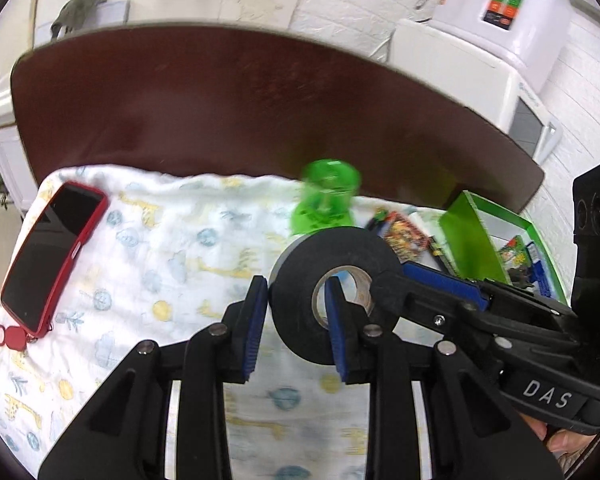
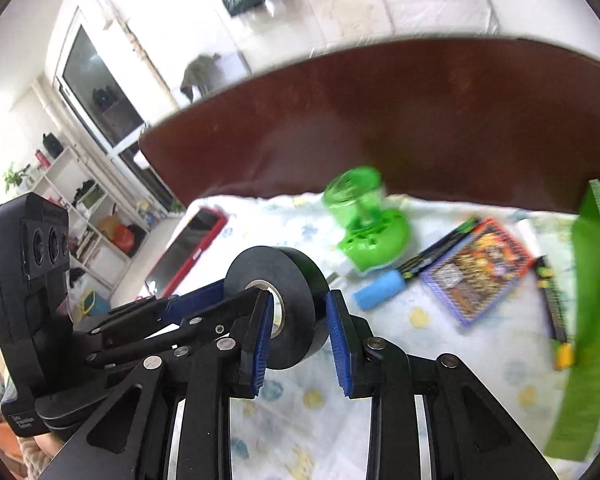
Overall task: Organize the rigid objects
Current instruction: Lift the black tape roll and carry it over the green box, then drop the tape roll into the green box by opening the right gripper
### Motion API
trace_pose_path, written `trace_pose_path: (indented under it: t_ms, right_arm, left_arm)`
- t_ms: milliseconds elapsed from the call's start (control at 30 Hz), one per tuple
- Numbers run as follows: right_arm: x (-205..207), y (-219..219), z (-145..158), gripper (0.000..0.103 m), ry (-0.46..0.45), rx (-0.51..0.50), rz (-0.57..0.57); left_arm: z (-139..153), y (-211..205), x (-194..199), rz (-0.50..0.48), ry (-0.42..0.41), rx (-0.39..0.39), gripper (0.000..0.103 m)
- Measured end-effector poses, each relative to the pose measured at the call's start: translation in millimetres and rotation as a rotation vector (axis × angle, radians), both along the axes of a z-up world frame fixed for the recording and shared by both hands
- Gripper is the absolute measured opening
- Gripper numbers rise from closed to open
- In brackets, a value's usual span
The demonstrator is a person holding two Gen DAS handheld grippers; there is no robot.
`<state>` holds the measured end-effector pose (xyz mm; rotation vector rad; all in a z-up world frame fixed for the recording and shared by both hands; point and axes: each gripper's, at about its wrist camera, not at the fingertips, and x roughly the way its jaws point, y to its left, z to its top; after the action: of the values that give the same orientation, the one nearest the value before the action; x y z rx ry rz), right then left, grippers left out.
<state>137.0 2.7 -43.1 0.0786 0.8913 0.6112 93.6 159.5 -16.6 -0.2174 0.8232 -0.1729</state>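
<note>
Tape roll (image 1: 336,296) upright on edge — both tools (image 1: 296,332) (image 2: 300,336) clamping wall.

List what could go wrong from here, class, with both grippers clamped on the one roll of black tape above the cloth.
1. The left gripper and right gripper each pinch only the black tape roll's wall; uneven pulling could twist it free.
2. If dropped, it may hit the green plastic toy or red-cased phone below.

Bright, even daylight – the window (image 2: 100,88) glares white; motion blur smears the green box (image 2: 588,320), and fisheye edges bend darkly.
</note>
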Motion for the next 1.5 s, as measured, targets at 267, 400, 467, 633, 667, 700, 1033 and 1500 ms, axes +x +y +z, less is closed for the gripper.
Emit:
trace_pose_path:
  t_ms: [267,400,467,633,667,700,1033,1500]
  right_arm:
    - [-24.7,-76.9,39.9,0.031,-0.114,0.059,-0.109]
    - [-30.3,-115.8,51.0,0.031,-0.142,0.089,-0.173]
    - [-31.4,-137.7,56.8,0.031,-0.155,0.102,-0.205]
    - [-31.9,-183.7,66.2,0.031,-0.18,0.134,-0.27]
    - [-30.9,-194.5,67.6,0.031,-0.185,0.142,-0.285]
    - [-31.2,-199.7,68.2,0.031,-0.188,0.148,-0.297]
    - [-10.3,-260.0,54.2,0.031,-0.145,0.194,-0.404]
    - [16.1,-282.5,23.8,0.031,-0.066,0.199,-0.444]
  left_arm:
    - [38.6,-87.5,-0.2,-0.121,-0.1,0.046,0.026]
    - [50.3,-133.7,4.3,-0.187,-0.123,0.062,0.026]
    - [54.9,-152.5,7.8,-0.215,-0.13,0.066,0.026]
    - [64.4,-200.8,21.5,-0.284,-0.144,0.085,0.026]
    - [65.1,-208.8,23.7,-0.299,-0.148,0.085,0.026]
    - [65.7,-219.1,27.2,-0.313,-0.149,0.09,0.026]
    - [52.5,-281.4,59.9,-0.396,-0.098,0.101,0.026]
    - [19.8,-298.3,89.6,-0.403,0.001,0.086,0.026]
